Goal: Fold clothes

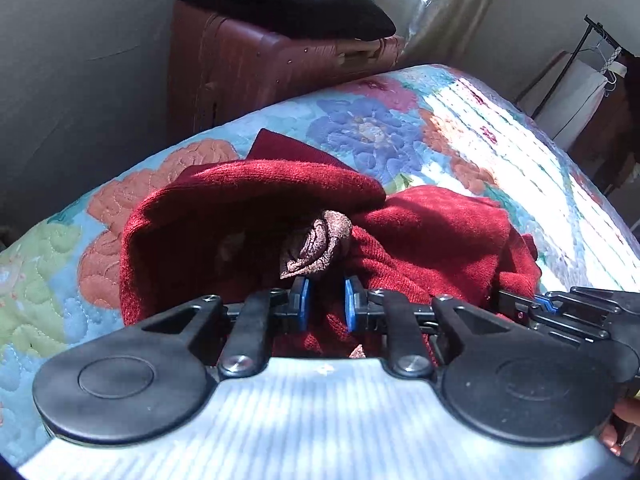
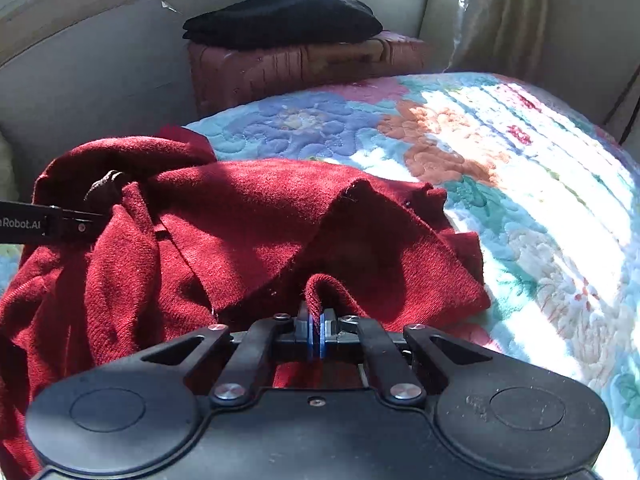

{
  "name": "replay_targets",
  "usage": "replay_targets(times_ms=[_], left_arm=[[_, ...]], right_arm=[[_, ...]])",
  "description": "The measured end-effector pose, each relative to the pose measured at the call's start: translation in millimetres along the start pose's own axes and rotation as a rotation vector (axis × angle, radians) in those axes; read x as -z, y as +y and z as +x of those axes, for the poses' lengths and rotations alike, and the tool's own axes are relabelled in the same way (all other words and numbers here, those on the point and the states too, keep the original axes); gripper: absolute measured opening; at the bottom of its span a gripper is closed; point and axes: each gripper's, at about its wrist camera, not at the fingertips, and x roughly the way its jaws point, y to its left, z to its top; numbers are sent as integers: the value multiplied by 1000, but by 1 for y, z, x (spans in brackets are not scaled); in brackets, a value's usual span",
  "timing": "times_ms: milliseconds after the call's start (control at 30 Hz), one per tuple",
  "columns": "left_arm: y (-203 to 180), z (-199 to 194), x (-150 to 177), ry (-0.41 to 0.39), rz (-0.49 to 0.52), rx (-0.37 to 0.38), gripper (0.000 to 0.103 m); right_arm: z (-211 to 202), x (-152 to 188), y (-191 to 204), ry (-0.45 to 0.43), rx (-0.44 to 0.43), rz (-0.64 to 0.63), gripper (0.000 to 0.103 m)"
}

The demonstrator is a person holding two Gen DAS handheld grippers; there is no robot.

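Both grippers grip the dark red knit sweater [image 2: 248,216] crumpled on the floral quilt [image 2: 500,168]: right gripper [image 2: 317,312] clenched on a raised fold, left gripper [image 1: 325,294] narrowly parted around bunched fabric beside a brown rosette [image 1: 316,246]. Its long axis cannot be told.

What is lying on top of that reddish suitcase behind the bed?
A folded black garment rests on top of the suitcase, covering most of its upper face. Anything beneath that garment is hidden, and the quilted bed blocks the suitcase's lower part.

Matt red knit garment [image 2: 248,216], quilted bedspread [image 2: 500,184]
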Motion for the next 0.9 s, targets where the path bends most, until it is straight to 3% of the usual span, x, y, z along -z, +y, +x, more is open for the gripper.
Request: replay_targets(times_ms=[167,267,367,433,500,533,633,800,900], left_arm=[[-32,-15,1,-9,66,120,17],[-50,-23,6,-6,85,217,22],[-70,-20,15,28,147,237,35],[-81,-10,25,92,204,208,40],[-89,-2,33,130,250,168,41],[-92,0,36,138,265,155,41],[-92,3,39,142,271,153,41],[-87,10,38,164,254,170,39],[-85,12,38,170,255,171,39]], right_arm=[[-64,0,-32,-86,114,43,1],[-98,12,-52,-70,229,46,1],[-93,34,-77,68,316,76,7],[-80,54,-94,195,402,97,9],[-73,68,-104,253,491,105,10],[-75,73,-108,249,494,128,10],[-88,68,-113,167,378,231,14],[-78,41,-104,101,208,274,41],[-58,29,-102,111,137,321,46]])
